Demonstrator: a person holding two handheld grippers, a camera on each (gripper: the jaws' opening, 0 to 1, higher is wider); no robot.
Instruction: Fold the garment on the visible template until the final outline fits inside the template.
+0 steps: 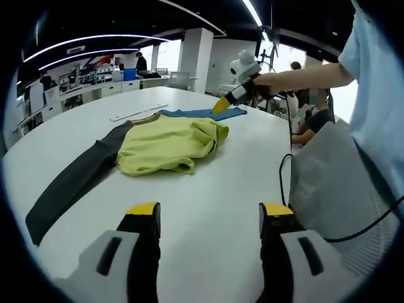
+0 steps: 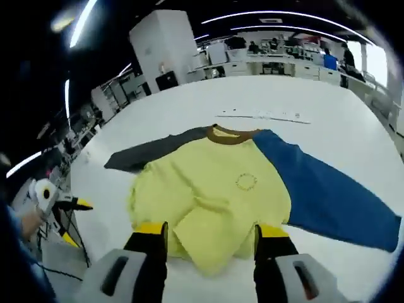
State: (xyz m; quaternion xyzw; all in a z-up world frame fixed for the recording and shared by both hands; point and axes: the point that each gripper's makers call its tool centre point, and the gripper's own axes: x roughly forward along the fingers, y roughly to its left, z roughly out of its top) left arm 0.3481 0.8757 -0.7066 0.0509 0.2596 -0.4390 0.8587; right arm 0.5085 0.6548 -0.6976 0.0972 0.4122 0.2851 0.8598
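On the white table (image 1: 208,208), both grippers, left (image 1: 208,218) and right (image 2: 209,235), gape empty; the half-folded yellow shirt (image 2: 208,196) probably needs its blue sleeve (image 2: 322,196) folded in next.

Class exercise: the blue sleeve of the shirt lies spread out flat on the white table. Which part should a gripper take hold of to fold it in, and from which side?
Grip the blue sleeve at its far cuff end, coming in from the outer side over bare white table. It lies flat and straight away from the yellow body, so the free edge there probably lifts cleanly.
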